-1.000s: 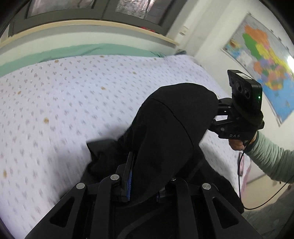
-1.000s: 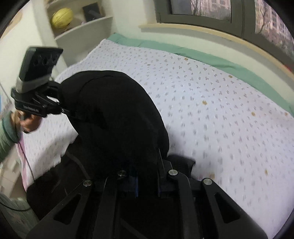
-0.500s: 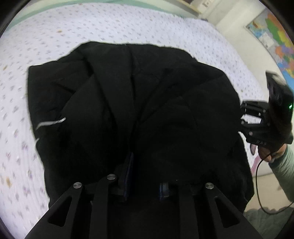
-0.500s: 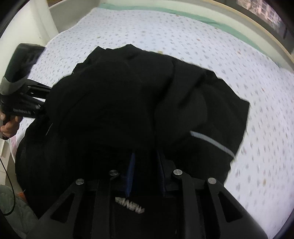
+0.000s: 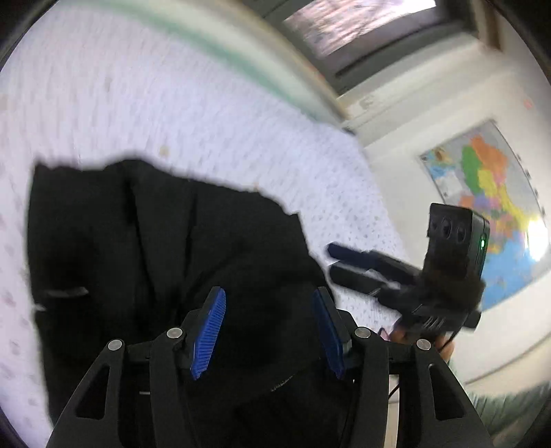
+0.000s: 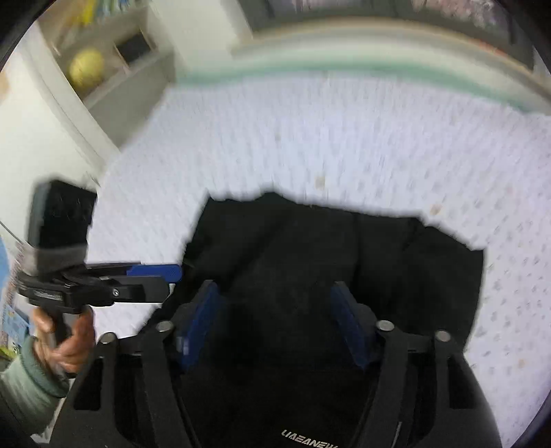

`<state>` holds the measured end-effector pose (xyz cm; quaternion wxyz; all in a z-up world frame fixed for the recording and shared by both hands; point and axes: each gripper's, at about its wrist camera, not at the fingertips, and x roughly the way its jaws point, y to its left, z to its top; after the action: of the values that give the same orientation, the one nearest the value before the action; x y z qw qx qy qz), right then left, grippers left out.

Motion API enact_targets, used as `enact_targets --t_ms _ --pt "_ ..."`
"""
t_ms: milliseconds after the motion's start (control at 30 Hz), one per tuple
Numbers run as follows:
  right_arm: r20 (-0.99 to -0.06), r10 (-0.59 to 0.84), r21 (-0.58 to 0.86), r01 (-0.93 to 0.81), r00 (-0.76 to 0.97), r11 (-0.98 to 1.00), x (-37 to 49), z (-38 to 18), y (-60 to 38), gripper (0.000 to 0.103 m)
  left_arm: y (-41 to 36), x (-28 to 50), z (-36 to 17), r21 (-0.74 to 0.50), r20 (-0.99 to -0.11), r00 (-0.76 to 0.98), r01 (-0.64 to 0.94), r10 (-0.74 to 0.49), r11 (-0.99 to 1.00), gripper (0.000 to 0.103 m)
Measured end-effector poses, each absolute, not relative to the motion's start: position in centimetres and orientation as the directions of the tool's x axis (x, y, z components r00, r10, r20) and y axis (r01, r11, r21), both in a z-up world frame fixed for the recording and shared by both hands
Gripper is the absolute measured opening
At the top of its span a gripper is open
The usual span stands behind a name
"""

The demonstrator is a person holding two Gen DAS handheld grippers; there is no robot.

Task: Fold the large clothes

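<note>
The left wrist view shows a black garment (image 5: pixel 165 248) lying spread on the bed, its far edge ragged against the white sheet (image 5: pixel 172 103) with its small printed specks. A thin pale stripe marks the cloth near its left side. The left gripper (image 5: pixel 268 332) hangs over the near part of the garment with its jaws apart; they have just been opening, and the blue ribbed pads (image 5: pixel 208 332) stand clear of the fabric, which shows between them but is not pinched. To the right, past the garment's edge, the right gripper (image 5: pixel 335 262) points across the sheet, its two dark fingers a little apart with nothing seen between them. A coloured map (image 5: pixel 489 206) hangs on the wall behind it, and a window (image 5: pixel 361 24) sits above the bed's pale green border.

In the right wrist view the same garment (image 6: pixel 327 258) fills the lower middle, white lettering visible on it near the bottom. The right gripper (image 6: pixel 279 327) is likewise parted above it, jaws just opened, pads off the cloth. At left a hand (image 6: pixel 65 341) in a grey-green sleeve (image 6: pixel 31 382) holds the left gripper (image 6: pixel 172 279) beside the garment's edge. A shelf (image 6: pixel 113 55) with a yellow ball (image 6: pixel 86 67) stands at the far corner. Both views are blurred.
</note>
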<state>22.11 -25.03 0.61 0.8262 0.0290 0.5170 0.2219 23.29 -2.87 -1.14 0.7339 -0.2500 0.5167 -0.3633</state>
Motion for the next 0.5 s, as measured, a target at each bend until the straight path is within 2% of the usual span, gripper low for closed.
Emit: enact_targets --t_ms 67,100,133,167,300,500 --pt "-0.914 0.333 0.253 -0.318 0.232 0.914 22.2 -4.2 -24.1 0.056 -3.7 23.8 -4.2 -0.718 -0.637 0.149 0.242 -0.757 0.652 0.054" --pt "-0.946 0.28 0.226 -0.285 0.164 0.931 22.3 -7.0 -23.9 0.056 -4.4 23.9 -6.3 -0.663 -0.71 0.11 0.229 -0.696 0.713 0.054" --pt "-0.96 0.254 0.221 -0.243 0.115 0.945 22.5 -9.6 -24.0 0.056 -5.2 23.8 -8.5 -0.614 -0.766 0.067 0.216 -0.639 0.759 0.052" --pt "-0.957 0.27 0.244 -0.212 0.105 0.946 22.3 -11.2 -24.5 0.057 -5.6 23.6 -10.0 -0.595 -0.784 0.057 0.215 -0.618 0.775 0.052" --pt "-0.929 0.315 0.284 -0.171 0.194 0.943 21.0 -11.9 -25.8 0.057 -4.5 23.5 -10.3 -0.624 -0.757 0.097 0.183 -0.646 0.76 0.052" --pt "-0.874 0.385 0.324 -0.235 0.297 0.916 16.6 -7.0 -27.9 0.057 -2.1 21.0 -5.6 -0.622 -0.733 0.142 0.257 -0.665 0.74 0.052"
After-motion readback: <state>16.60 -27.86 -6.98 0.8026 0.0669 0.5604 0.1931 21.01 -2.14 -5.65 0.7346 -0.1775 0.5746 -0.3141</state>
